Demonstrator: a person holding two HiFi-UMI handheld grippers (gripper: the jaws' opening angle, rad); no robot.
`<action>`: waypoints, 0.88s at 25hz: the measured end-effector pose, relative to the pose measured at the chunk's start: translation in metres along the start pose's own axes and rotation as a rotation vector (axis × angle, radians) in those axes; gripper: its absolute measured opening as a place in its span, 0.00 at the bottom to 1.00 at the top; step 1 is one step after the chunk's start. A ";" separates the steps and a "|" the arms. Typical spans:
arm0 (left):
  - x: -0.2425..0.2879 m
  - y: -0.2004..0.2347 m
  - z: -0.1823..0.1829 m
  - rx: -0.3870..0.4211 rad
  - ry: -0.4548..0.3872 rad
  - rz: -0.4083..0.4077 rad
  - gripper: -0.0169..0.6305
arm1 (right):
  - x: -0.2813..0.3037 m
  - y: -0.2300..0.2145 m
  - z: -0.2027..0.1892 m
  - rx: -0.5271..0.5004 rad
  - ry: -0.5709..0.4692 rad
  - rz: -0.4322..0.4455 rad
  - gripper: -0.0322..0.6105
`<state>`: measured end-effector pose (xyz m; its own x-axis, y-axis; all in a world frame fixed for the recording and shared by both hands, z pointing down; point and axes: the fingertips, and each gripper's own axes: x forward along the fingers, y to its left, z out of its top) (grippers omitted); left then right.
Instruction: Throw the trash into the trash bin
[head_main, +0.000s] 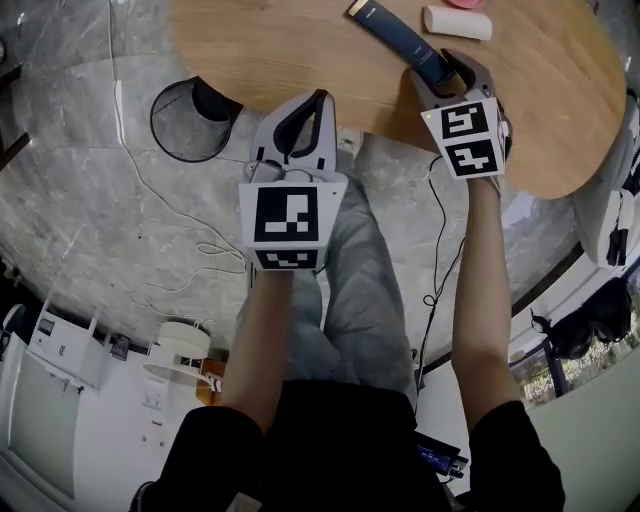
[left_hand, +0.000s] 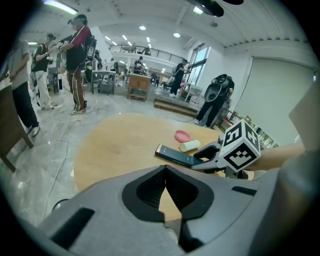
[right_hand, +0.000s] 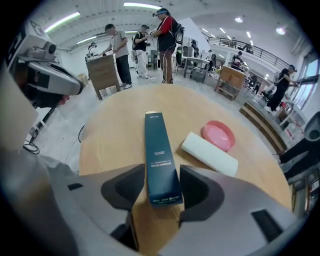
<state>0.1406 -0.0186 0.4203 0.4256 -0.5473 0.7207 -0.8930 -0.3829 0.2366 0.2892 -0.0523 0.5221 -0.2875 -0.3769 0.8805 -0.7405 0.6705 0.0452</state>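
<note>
- Step in hand, as I judge it: picking up the first piece of trash; nothing has reached the trash bin (head_main: 153, 125) yet.
- The right tongs (head_main: 450, 72) stand wide, tilted down at the worktop (head_main: 300, 50), with the near end of the dark box (right_hand: 159, 150) lying between them; the pads do not appear to press on it.
- The left tongs (left_hand: 165, 169) are closed tip to tip with nothing in them, hovering at the worktop's near edge.
- The box lies flat on the worktop, with a white roll (right_hand: 209, 154) just beside it and a pink lid (right_hand: 218, 135) behind the roll.
- The bin stands on the floor, off the worktop's edge on the left tongs' side.
- Next move, likely: close the right tongs squarely on the box's narrow sides, lift it clear, then carry it across to the bin without hitting the left tongs.
</note>
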 end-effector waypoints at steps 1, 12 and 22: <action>-0.001 0.002 -0.001 -0.005 -0.003 0.003 0.03 | 0.002 0.001 -0.001 0.012 0.006 0.003 0.37; -0.031 0.045 -0.010 -0.100 -0.043 0.066 0.03 | -0.014 0.044 0.039 0.175 -0.078 0.078 0.33; -0.088 0.121 -0.038 -0.232 -0.090 0.213 0.03 | -0.019 0.140 0.103 0.183 -0.150 0.220 0.33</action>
<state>-0.0106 0.0118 0.4104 0.2276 -0.6645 0.7118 -0.9685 -0.0785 0.2364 0.1285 -0.0171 0.4635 -0.5292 -0.3348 0.7797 -0.7438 0.6252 -0.2363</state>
